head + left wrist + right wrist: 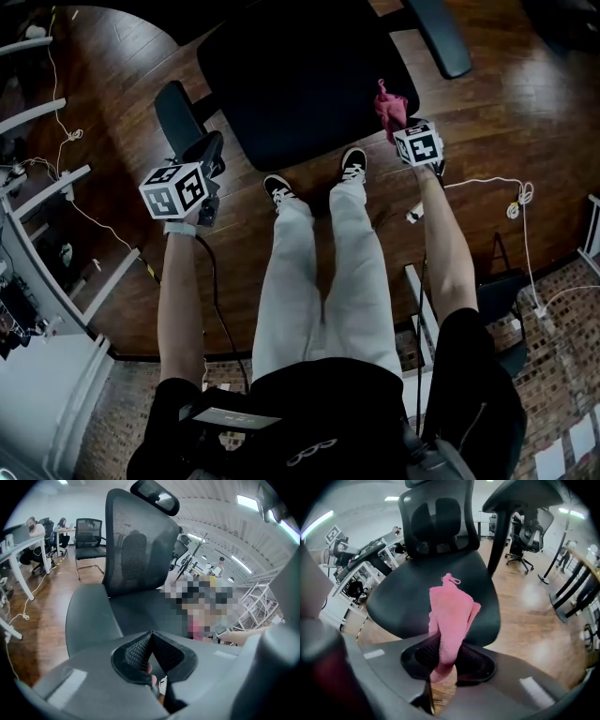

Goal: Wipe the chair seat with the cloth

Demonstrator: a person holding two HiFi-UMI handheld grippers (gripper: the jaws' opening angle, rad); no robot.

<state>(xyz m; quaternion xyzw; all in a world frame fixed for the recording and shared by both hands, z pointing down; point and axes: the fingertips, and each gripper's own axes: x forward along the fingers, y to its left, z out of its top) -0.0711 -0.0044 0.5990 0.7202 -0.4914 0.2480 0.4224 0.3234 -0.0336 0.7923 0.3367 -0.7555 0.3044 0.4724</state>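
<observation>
A black office chair stands in front of me, its seat (300, 80) dark and bare; the seat (440, 597) also fills the right gripper view, below the mesh back (136, 550). My right gripper (398, 127) is shut on a pink cloth (389, 105), held at the seat's front right corner. The cloth (450, 616) hangs bunched between the jaws, just above the seat's front edge. My left gripper (208, 155) is shut with nothing in it, by the left armrest (176, 117), to the seat's left.
The right armrest (441, 37) juts out beyond the cloth. My feet (314, 178) stand just under the seat's front edge. Cables (487, 187) trail over the wooden floor at right. White desk legs (56, 187) line the left side. Other chairs and desks stand farther back.
</observation>
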